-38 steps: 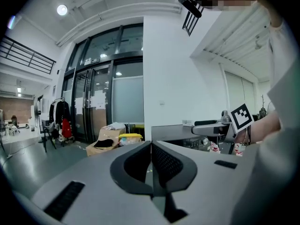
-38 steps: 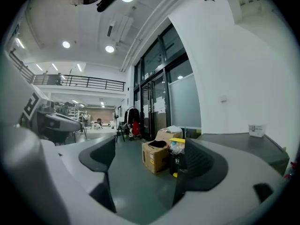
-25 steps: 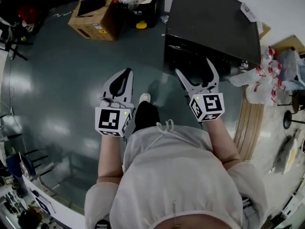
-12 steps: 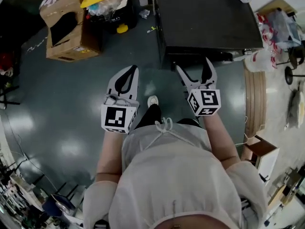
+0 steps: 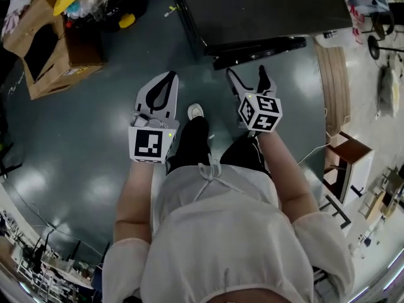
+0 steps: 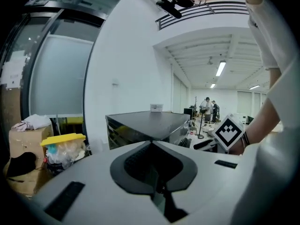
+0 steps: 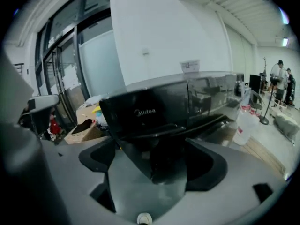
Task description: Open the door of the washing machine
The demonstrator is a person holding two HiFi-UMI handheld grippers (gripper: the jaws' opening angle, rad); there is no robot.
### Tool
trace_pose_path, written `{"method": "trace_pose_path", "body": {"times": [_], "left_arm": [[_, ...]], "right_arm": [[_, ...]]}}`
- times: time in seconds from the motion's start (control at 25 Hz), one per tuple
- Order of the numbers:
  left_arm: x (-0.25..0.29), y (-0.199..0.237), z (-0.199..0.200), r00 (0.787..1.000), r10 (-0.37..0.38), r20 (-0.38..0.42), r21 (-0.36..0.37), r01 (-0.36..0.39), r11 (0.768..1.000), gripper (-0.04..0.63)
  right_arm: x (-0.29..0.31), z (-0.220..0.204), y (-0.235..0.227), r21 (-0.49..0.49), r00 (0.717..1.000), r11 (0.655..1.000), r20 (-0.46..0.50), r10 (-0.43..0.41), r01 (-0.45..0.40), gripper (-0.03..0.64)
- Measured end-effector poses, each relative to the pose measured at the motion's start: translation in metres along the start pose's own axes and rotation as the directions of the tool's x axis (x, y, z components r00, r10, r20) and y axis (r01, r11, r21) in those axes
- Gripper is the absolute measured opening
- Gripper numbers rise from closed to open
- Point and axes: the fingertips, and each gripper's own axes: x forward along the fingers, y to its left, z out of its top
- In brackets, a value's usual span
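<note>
Black washing machine (image 5: 252,8) stands just ahead of you, your right gripper (image 5: 246,76) held near its front with jaws spread and empty, your left gripper (image 5: 165,77) alongside, jaws pressed together.

All 3 views bend strongly at the edges; both gripper views have black corners. Ceiling lamps (image 6: 220,68) give bright white light. The floor (image 5: 82,125) shows soft glare, the washing machine (image 7: 154,111) dim reflections.
</note>
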Motion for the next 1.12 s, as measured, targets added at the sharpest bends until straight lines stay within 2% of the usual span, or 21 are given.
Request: {"method": "trace_pose_path", "body": {"times": [0.2,0.4,0.56,0.76,0.84,0.92,1.12], "left_arm": [[0.027,0.006,-0.049,0.999,-0.043,-0.027,-0.024,0.042,0.999,0.021],[0.047,0.015,-0.092,0.996,-0.048,-0.079,-0.043,0.045,0.998,0.021],[0.060,0.017,-0.120,0.996,-0.044,-0.082,-0.077,0.038,0.996,0.021],[0.073,0.009,-0.137,0.993,-0.064,-0.101,-0.091,0.055,0.994,0.021],[0.077,0.009,-0.140,0.993,-0.066,-0.100,-0.101,0.056,0.993,0.021],[0.082,0.008,-0.142,0.992,-0.067,-0.102,-0.106,0.056,0.993,0.021],[0.089,0.003,-0.142,0.992,-0.073,-0.107,-0.092,0.064,0.994,0.021]], "right_arm": [[0.042,-0.057,-0.021,0.083,0.992,0.993,-0.101,-0.074,0.083,0.461],[0.081,-0.090,-0.032,0.145,0.981,0.978,-0.149,-0.126,0.148,0.460],[0.106,-0.117,-0.041,0.203,0.972,0.962,-0.188,-0.143,0.181,0.454],[0.124,-0.134,-0.052,0.237,0.954,0.942,-0.241,-0.181,0.239,0.370],[0.125,-0.135,-0.060,0.257,0.940,0.921,-0.253,-0.227,0.292,0.296],[0.125,-0.136,-0.063,0.274,0.934,0.908,-0.254,-0.250,0.318,0.282],[0.124,-0.137,-0.064,0.290,0.931,0.902,-0.276,-0.240,0.319,0.265]]}}
